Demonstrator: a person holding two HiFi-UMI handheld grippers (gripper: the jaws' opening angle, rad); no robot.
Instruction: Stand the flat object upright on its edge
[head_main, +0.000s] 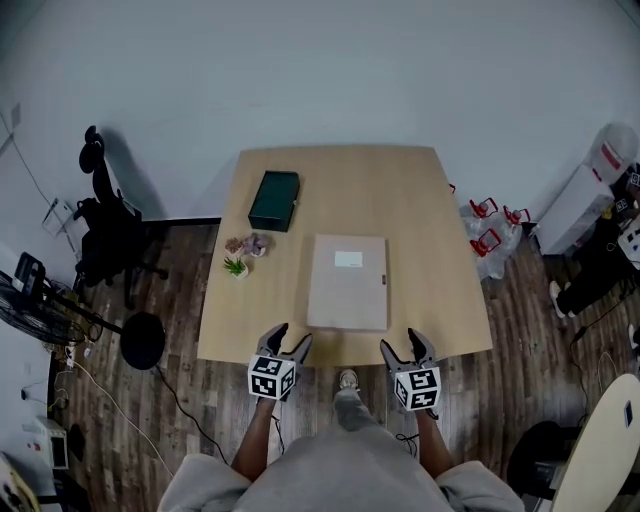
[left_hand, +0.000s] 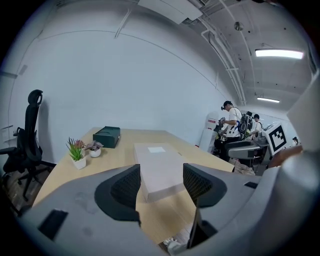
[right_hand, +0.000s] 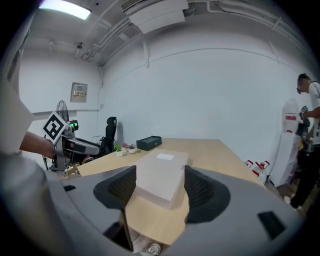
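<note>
the flat box (head_main: 347, 282) lies on its broad face at the middle of the head view, on the pale wood worktop (head_main: 400, 190), its near end close to the worktop's lower edge. the left tool (head_main: 290, 337) hovers at that lower edge, just below and left of the box, jaws wide apart and gripping nothing (the box shows beyond the gap, untouched). the right tool (head_main: 400, 341) hangs below and right of the box, likewise wide open and empty. a dark green case (head_main: 274, 200) rests at the worktop's upper left, with small potted plants (head_main: 237, 266) just below it. an office chair (head_main: 110, 235) stands on the floor at far left.
</note>
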